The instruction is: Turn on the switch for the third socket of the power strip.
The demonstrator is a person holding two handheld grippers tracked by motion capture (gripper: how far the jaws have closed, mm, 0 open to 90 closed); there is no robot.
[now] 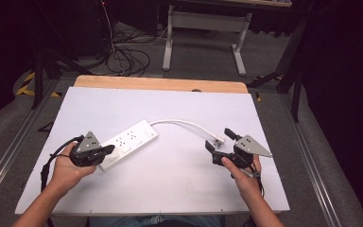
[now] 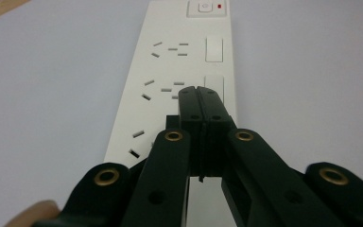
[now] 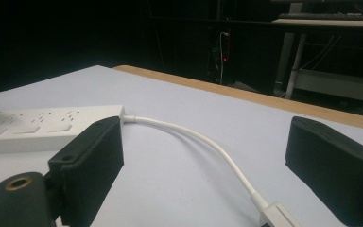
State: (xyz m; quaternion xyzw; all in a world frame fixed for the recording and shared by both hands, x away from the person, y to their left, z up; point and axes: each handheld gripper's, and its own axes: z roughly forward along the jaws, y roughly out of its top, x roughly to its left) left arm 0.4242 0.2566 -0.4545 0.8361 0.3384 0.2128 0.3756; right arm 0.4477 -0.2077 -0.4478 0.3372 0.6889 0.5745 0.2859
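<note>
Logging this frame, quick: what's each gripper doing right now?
Left gripper: shut, empty, tips over the power strip.
Right gripper: open, holding nothing, plug between jaws.

A white board covers the table, whose wooden edge shows at the far side. Beyond it, on grey floor, stands a white desk frame beside what look like tangled black cables.

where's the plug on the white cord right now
In the high view the plug lies on the table right of centre, just ahead of the right gripper, between its open jaws.
</note>
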